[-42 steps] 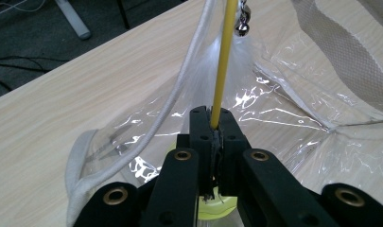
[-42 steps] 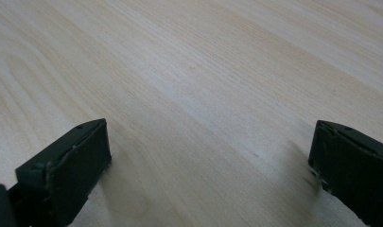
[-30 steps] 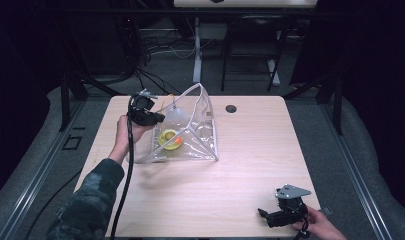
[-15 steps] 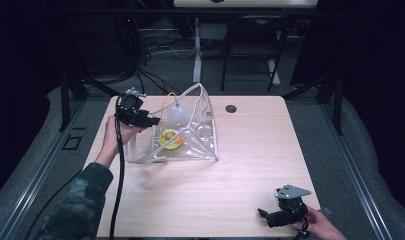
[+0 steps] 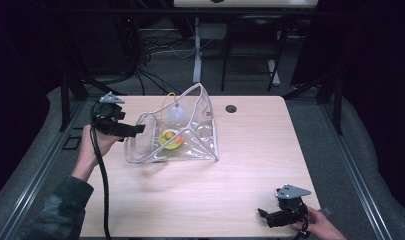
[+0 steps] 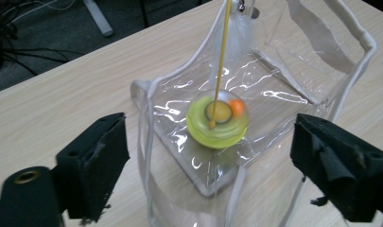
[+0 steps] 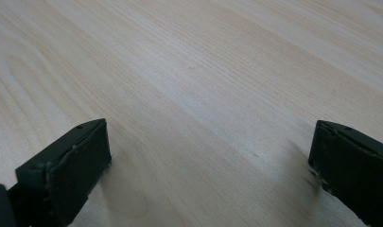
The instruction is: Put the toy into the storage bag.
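My left gripper [image 5: 132, 130] has pulled back left, clear of the clear bag [image 5: 200, 145] at the bench's [image 5: 250, 170] far left; jaws wide, empty. The yellow toy [image 6: 217, 120] sits inside, so packing looks done. My right gripper [image 5: 270, 218] rests near right, open, empty.

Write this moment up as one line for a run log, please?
left gripper: open, at mouth of clear bag | in bag: yellow-green round toy | right gripper: open, idle over bare table | nothing held
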